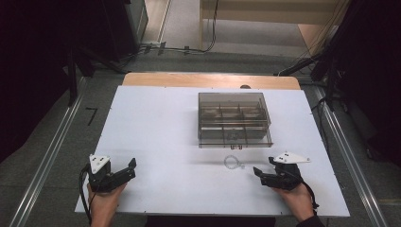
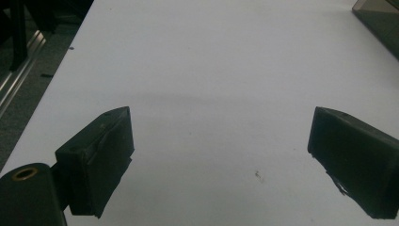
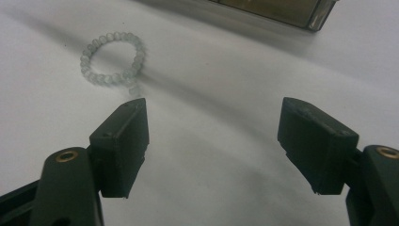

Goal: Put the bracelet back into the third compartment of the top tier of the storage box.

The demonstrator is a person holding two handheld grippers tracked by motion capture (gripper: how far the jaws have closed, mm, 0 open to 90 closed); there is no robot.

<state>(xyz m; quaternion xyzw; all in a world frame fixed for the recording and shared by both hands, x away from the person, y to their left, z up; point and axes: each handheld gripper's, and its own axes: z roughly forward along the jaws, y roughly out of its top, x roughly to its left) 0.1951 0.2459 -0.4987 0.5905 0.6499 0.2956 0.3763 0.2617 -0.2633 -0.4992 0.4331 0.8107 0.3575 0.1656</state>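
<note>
A small bracelet of clear beads [image 1: 231,162] lies flat on the white table [image 1: 156,123], just in front of a smoky transparent compartment box [image 1: 234,120]. My right gripper [image 1: 264,165] rests low near the table's front right, open, its jaws pointing left toward the bracelet. In the right gripper view the bracelet [image 3: 101,79] lies just beyond the left jaw of my right gripper [image 3: 214,106], with nothing between the jaws. My left gripper [image 1: 128,170] sits at the front left, open and empty. Bare table lies between the wide-apart jaws of my left gripper [image 2: 221,117].
The box has several compartments, and its front corner [image 3: 282,12] appears at the top of the right gripper view. A box corner [image 2: 381,23] also sits at the left gripper view's upper right. Grey floor and metal rails [image 1: 47,161] flank the table.
</note>
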